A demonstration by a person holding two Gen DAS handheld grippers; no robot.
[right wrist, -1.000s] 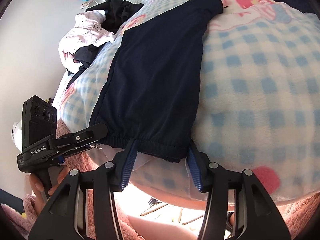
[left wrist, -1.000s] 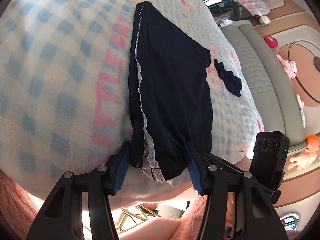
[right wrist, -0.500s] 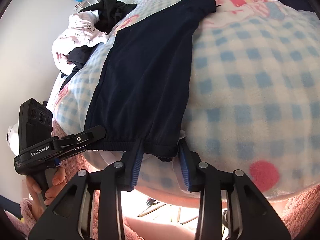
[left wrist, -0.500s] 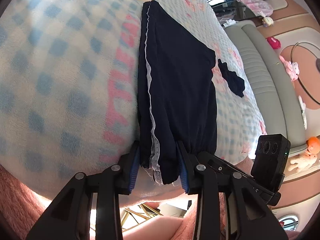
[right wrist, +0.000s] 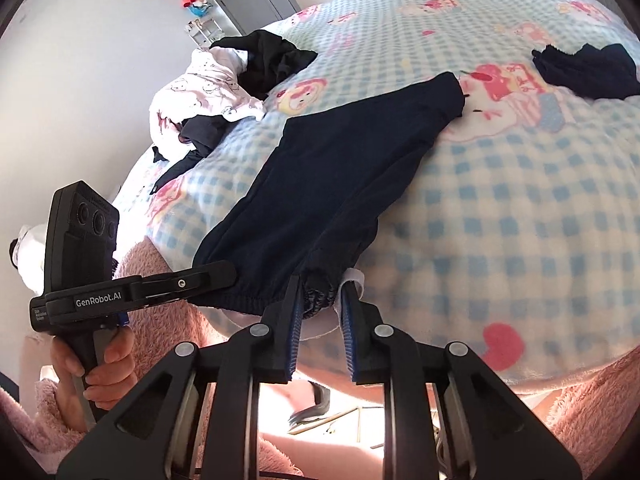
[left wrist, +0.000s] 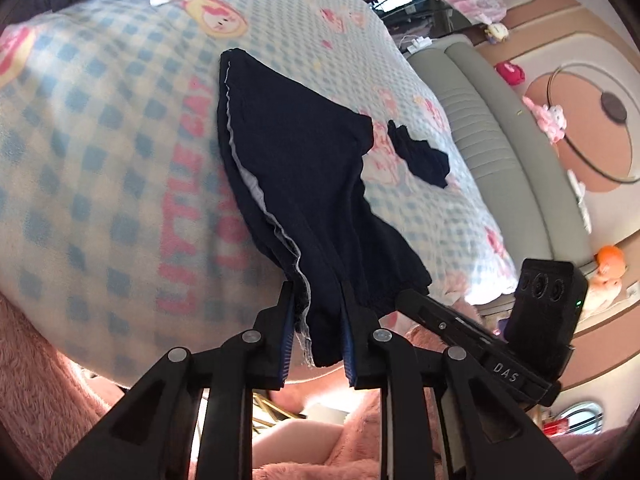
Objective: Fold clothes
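Navy shorts point(left wrist: 304, 184) lie on the checked blanket point(left wrist: 100, 152), waistband lifted at its near edge. Left gripper point(left wrist: 316, 320) and right gripper point(right wrist: 320, 300), jaws just closing, each pinch the waistband.

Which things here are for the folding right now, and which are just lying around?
For the job:
- dark navy shorts with an elastic waistband
- left gripper, shut on the waistband
- right gripper, shut on the waistband

Just lying about:
- small dark cloth
- white printed garment and black clothes in a heap
- orange plush toy
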